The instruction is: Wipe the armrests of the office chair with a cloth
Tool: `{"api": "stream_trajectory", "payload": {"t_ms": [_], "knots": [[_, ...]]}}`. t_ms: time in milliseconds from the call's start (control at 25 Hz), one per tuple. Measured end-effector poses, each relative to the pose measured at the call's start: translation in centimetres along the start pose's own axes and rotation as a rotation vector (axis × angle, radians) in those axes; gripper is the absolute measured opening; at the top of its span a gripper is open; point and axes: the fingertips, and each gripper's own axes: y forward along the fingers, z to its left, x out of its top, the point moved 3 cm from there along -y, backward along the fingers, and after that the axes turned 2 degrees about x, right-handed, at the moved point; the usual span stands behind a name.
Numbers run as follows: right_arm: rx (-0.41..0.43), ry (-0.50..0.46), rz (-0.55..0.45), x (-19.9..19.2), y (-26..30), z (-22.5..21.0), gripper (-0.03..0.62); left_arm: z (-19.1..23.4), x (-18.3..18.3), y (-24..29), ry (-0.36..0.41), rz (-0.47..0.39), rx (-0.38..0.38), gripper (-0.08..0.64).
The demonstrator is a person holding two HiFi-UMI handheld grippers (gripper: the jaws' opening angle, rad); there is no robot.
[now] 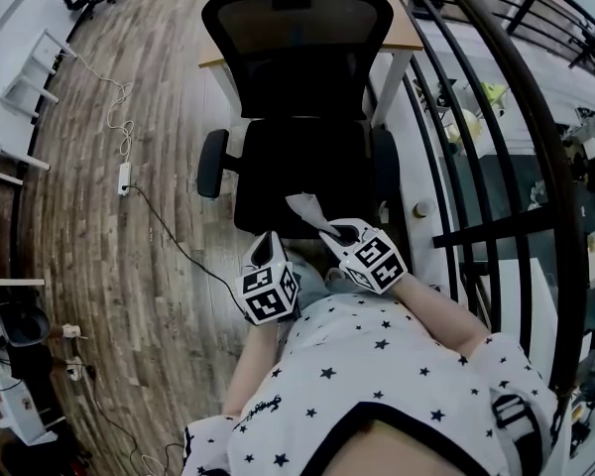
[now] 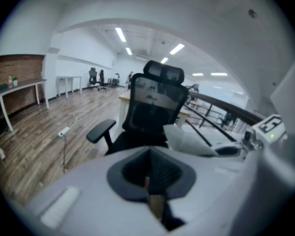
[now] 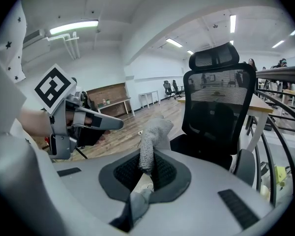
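The person wears a white shirt (image 1: 377,365) with little black stars and a black edge. The left gripper (image 1: 269,238) and right gripper (image 1: 334,234) are pale grey, each with a cube of black-and-white squares.

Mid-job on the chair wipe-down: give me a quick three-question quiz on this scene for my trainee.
1. Fill in: the left tongs are ____ (open or shut).
2. True or false: the grey knitted cloth is touching an armrest of the black mesh-backed office chair.
3. What grips the cloth? A. left tongs B. right tongs C. both
Key: 1 shut; 2 false, it hangs over the seat front; 3 B.
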Motion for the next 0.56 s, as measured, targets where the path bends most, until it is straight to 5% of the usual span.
{"api": "stream_trajectory", "payload": {"t_ms": [560], "knots": [[0.002,0.012,0.001,-0.17,0.18,-0.22,0.029,-0.12,-0.03,0.36,0.003,0.008,-0.008,0.006]]}}
